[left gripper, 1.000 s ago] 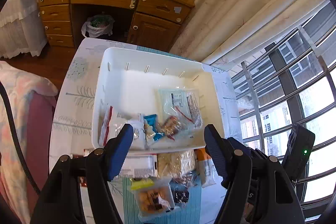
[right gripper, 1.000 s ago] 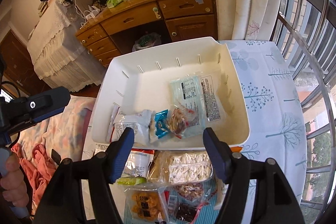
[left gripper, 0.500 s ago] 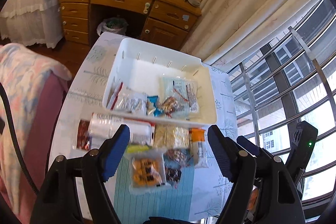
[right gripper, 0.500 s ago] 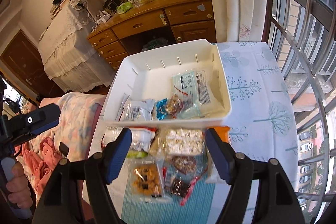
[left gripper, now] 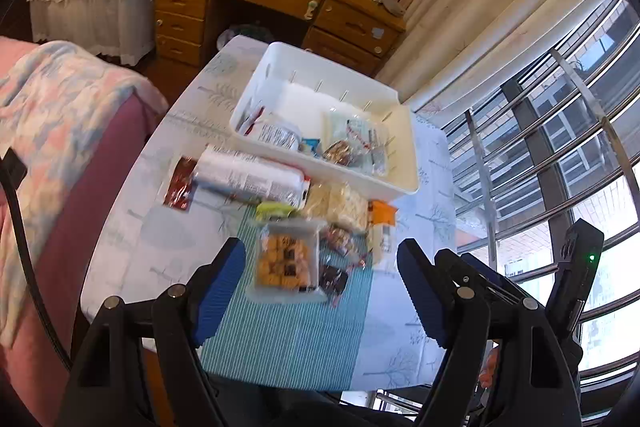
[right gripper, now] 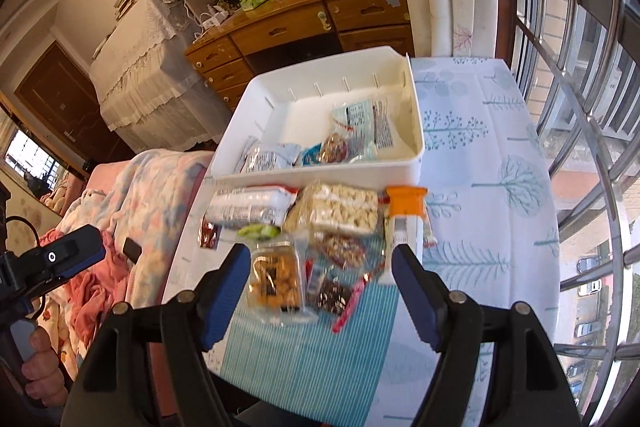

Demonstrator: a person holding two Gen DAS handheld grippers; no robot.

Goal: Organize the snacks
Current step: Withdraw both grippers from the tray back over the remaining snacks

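While both grippers, left gripper and right gripper, are held wide, empty, just widened, clear cracker bag at frame centre is best squeezed gently, then lifted into white bin.

Striped mat near edge lies bare; snack pile crowds before bin.

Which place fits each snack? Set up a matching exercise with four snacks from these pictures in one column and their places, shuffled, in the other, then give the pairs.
Things
1. Clear box of orange biscuits
2. Pale blue printed packet
3. Dark red sachet
4. Orange-topped packet

Places
A. Inside the white bin
B. On the table's left edge, beside the white tube pack
C. On the striped teal mat
D. Just outside the bin's front right corner

Pairs: 1-C, 2-A, 3-B, 4-D
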